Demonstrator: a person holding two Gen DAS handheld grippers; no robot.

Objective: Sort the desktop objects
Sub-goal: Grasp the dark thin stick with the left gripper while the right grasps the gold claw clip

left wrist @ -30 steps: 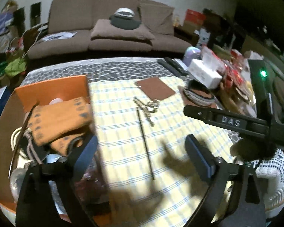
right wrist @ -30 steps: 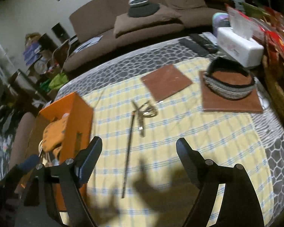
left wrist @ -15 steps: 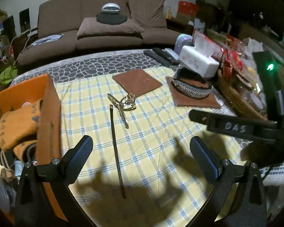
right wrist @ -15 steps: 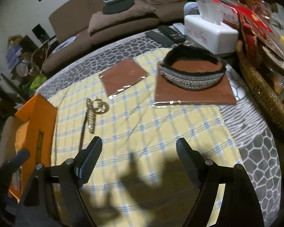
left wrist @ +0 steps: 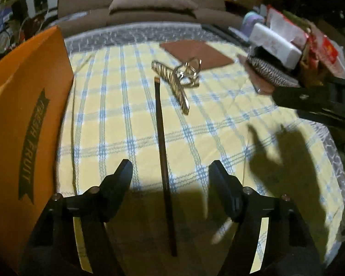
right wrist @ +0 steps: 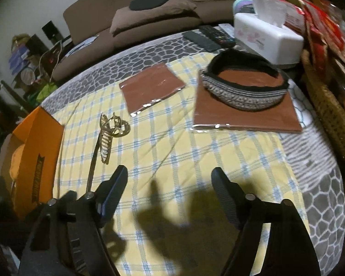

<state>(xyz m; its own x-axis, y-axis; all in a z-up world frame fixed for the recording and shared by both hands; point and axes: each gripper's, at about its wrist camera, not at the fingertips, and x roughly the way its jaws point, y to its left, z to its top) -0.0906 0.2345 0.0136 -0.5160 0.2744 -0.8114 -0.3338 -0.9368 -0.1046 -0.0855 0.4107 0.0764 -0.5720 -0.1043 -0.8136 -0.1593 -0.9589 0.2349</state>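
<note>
- On the table in front of me lies a yellow checked cloth (right wrist: 172, 138) over a grey pebble-patterned cover, with a brown sofa (right wrist: 149, 11) behind.
- An orange box (left wrist: 23, 126) stands at the cloth's left edge; a white tissue box (right wrist: 266, 36) sits far right.
- A thin dark stick (left wrist: 163, 151) lies beside a gold hair claw (left wrist: 179, 80); a patterned headband (right wrist: 243, 87) rests on a brown mat.
- My left gripper (left wrist: 170, 174) tilts down astride the stick, jaws closing but not yet touching it.
- My right gripper (right wrist: 169, 179) angles down over bare cloth, jaws closing on nothing.

Two brown sheets (right wrist: 151, 87) — one headband (right wrist: 243, 92), one hair claw (right wrist: 111, 126), one dark stick (left wrist: 163, 156).
</note>
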